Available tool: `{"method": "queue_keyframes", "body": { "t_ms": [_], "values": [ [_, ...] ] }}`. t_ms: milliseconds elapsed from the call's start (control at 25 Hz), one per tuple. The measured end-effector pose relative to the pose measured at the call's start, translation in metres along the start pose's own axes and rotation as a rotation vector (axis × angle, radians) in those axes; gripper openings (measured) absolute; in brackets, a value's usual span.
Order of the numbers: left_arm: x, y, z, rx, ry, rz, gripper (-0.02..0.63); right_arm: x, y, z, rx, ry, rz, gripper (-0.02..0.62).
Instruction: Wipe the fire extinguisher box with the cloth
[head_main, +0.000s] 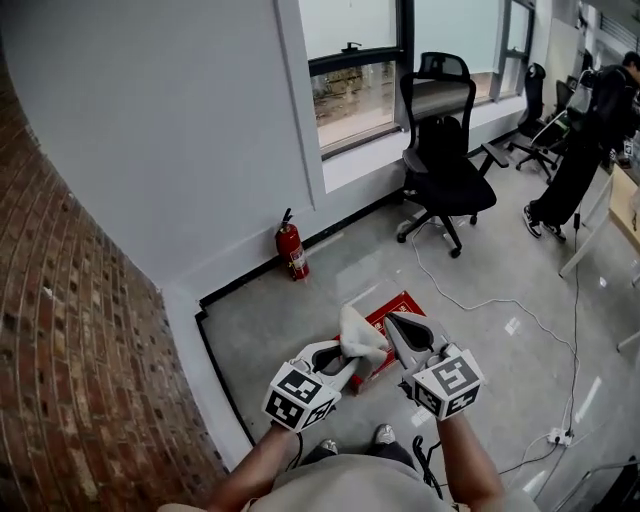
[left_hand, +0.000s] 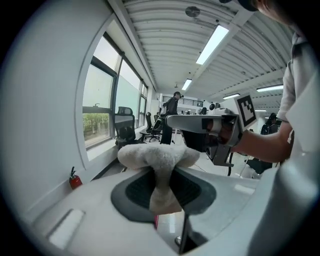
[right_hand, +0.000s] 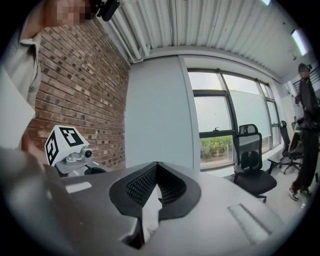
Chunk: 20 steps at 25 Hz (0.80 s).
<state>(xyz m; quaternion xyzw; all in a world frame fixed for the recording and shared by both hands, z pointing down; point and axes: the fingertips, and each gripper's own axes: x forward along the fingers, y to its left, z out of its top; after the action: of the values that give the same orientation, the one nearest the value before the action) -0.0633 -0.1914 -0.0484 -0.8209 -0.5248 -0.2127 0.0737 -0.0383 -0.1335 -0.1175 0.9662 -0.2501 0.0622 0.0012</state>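
Note:
In the head view both grippers are held high above the floor. The red fire extinguisher box (head_main: 397, 306) lies on the grey floor below them, mostly hidden behind them. My left gripper (head_main: 348, 358) is shut on a white fluffy cloth (head_main: 360, 334). In the left gripper view the cloth (left_hand: 157, 159) is pinched between the jaws (left_hand: 161, 187), and its bunched top spreads over the tips. My right gripper (head_main: 402, 326) is just to the right of the cloth, shut, with nothing in it (right_hand: 156, 172).
A red fire extinguisher (head_main: 292, 251) stands against the white wall. A black office chair (head_main: 445, 150) is by the window. A cable (head_main: 500, 302) runs across the floor to a power strip (head_main: 556, 437). A brick wall (head_main: 70, 300) is at left. A person (head_main: 590, 130) stands at back right.

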Motion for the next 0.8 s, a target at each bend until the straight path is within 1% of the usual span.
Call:
{"method": "queue_keyframes", "body": {
  "t_ms": [120, 280, 440, 800],
  "values": [
    [0.007, 0.000, 0.019, 0.011, -0.026, 0.032, 0.094, 0.000, -0.011, 0.021, -0.022, -0.044, 0.025, 0.023],
    [0.008, 0.003, 0.029, 0.003, -0.038, 0.066, 0.094, -0.004, -0.014, 0.036, 0.003, -0.079, 0.052, 0.023],
    [0.008, 0.005, 0.031, -0.018, -0.049, 0.083, 0.094, -0.005, -0.014, 0.036, 0.011, -0.081, 0.068, 0.023],
    [0.015, 0.000, 0.029, -0.031, -0.048, 0.073, 0.094, -0.008, -0.023, 0.034, 0.021, -0.079, 0.063, 0.023]
  ]
}}
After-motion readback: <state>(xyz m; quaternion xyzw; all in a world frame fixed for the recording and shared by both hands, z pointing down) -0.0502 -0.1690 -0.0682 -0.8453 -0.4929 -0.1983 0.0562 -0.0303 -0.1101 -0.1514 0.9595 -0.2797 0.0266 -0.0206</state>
